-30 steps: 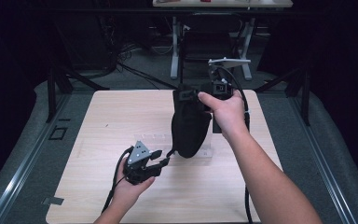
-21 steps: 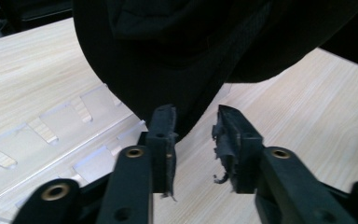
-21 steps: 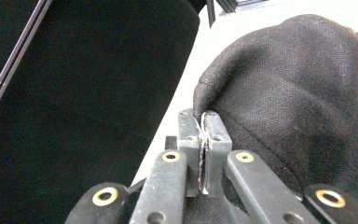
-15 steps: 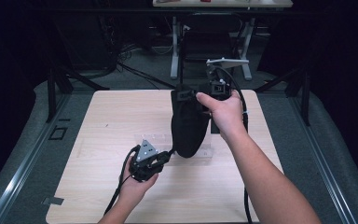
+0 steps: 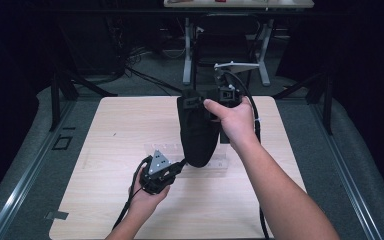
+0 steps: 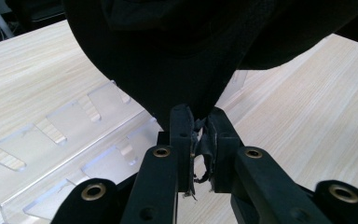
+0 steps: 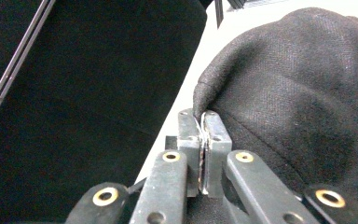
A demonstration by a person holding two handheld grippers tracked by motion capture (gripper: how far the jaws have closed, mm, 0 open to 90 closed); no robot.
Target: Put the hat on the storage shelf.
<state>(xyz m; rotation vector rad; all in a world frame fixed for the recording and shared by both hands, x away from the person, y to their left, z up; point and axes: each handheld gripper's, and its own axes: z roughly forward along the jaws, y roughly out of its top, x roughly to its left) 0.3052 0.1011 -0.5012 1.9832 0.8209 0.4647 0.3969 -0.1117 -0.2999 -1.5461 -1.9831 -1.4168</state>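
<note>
left gripper (image 5: 179,167) nearest, jaws pinched on the low tip of the black cloth cap (image 5: 197,131); cap hangs over the clear acrylic rack (image 5: 156,150); farther, right gripper (image 5: 196,101) clamps its upper edge; lifted, not yet placed, i judge.

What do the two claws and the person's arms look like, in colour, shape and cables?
Both are black metal tools. The left claw carries a grey three-cornered plate on top and trails a black cable. The right claw also trails a black cable. Their flat black arms have brass-coloured rivets, and the pads look worn and frayed. The forearms are bare, without sleeves.
</note>
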